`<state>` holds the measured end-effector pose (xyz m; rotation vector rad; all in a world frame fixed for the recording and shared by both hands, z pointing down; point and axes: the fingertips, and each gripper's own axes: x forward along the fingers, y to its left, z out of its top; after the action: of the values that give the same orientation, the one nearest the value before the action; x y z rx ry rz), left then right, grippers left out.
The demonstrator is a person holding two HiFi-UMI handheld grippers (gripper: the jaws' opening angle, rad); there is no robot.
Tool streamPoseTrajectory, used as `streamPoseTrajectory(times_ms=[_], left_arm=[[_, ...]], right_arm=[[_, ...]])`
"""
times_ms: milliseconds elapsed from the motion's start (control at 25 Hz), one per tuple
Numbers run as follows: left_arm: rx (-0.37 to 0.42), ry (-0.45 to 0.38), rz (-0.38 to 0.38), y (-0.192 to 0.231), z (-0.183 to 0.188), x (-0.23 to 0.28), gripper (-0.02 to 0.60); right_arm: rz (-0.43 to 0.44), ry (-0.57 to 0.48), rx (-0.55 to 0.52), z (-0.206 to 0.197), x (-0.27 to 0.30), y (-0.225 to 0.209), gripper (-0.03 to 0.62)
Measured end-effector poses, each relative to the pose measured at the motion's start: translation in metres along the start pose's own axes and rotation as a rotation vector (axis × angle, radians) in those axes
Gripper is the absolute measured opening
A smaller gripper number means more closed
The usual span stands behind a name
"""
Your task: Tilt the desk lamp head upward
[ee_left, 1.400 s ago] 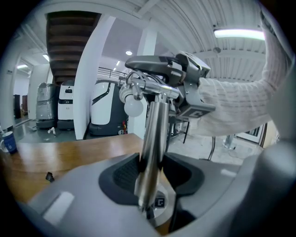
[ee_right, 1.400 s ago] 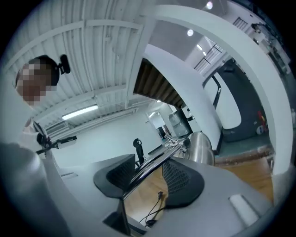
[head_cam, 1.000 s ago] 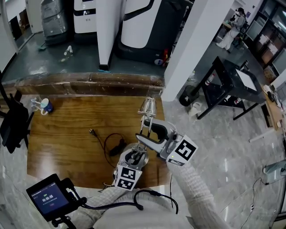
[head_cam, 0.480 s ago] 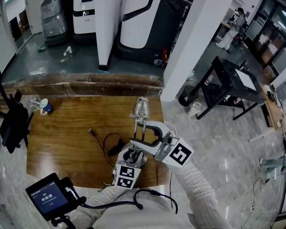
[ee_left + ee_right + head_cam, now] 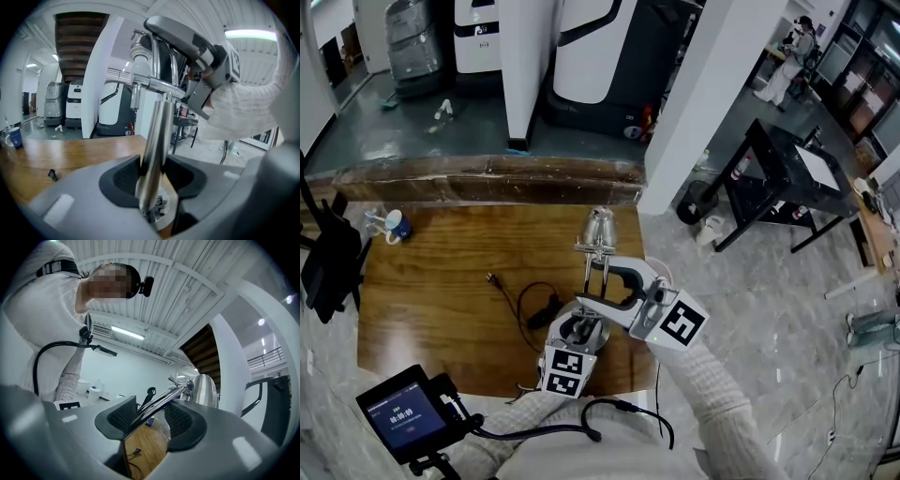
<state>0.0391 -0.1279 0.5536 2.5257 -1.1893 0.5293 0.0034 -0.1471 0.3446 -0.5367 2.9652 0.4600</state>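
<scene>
A chrome desk lamp stands near the right edge of the wooden desk (image 5: pixel 441 281). Its bell-shaped head (image 5: pixel 600 226) points to the far side, and in the right gripper view the lamp head (image 5: pixel 206 391) shows past the jaws. My left gripper (image 5: pixel 580 331) is shut on the lamp's lower pole (image 5: pixel 157 136) just above the base, its pads (image 5: pixel 123 180) pressing the tube. My right gripper (image 5: pixel 602 281) is higher, around the lamp's thin upper arm (image 5: pixel 161 401). The rods lean on one pad, a gap shows at the other, so the right gripper (image 5: pixel 151 420) stands open.
The lamp's black cord (image 5: pixel 530 302) coils on the desk with its plug (image 5: pixel 493 277) lying loose. A blue-and-white cup (image 5: pixel 394 223) sits at the far left. A black screen device (image 5: pixel 401 412) is at my lower left. The desk's right edge drops to the floor beside the lamp.
The lamp head and my right gripper have shifted a little to the left together. My left gripper has stayed on the pole.
</scene>
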Motion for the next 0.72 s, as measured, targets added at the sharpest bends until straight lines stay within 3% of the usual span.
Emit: streamPoseTrajectory(times_ms=[320,400,480,720], left_arm=[[0.003,-0.002,-0.008,0.000,0.000,0.001,0.153],[-0.001,-0.004,-0.011,-0.001,0.000,0.002,0.153],[-0.004,-0.007,-0.016,-0.002,0.001,0.002,0.154],[-0.012,-0.022,-0.029,-0.001,-0.001,0.002,0.154]], right_arm=[[-0.013,-0.012,0.052,0.000,-0.001,-0.003,0.183],[-0.037,-0.019,0.100,-0.003,-0.005,-0.007,0.186],[-0.069,-0.024,0.170,-0.006,-0.011,-0.014,0.234],[-0.146,-0.068,0.269,-0.012,-0.030,-0.022,0.242]])
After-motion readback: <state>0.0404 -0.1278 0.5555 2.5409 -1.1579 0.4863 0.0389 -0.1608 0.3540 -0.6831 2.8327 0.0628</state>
